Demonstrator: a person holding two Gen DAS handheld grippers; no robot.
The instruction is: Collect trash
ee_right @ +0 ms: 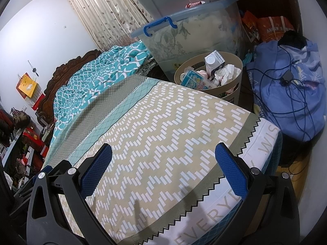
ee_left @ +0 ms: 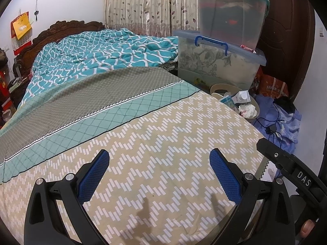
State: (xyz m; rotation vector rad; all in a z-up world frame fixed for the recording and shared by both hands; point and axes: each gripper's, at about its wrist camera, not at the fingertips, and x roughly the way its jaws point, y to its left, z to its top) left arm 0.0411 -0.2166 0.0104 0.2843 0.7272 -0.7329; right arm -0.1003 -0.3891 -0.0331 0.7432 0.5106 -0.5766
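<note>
Both grippers hovering over the foot of a bed [ee_left: 163,143], fingers [ee_left: 96,175] of each spread wide and holding nothing. Left gripper [ee_left: 159,175] and right gripper [ee_right: 163,175] alike pointed across the zigzag-patterned sheet. Trash already gathered in a beige bin [ee_right: 235,94] on the floor beyond the bed's far corner, ahead and to the right: a milk carton [ee_right: 214,61] standing upright, crumpled paper [ee_right: 226,72], a blue packet [ee_right: 194,79]. Right gripper seemingly the nearer. No loose trash visible on the bedsheet. Stacked storage boxes [ee_left: 220,61], curtains and a blue bundle with cables [ee_right: 290,94] crowding the room.
</note>
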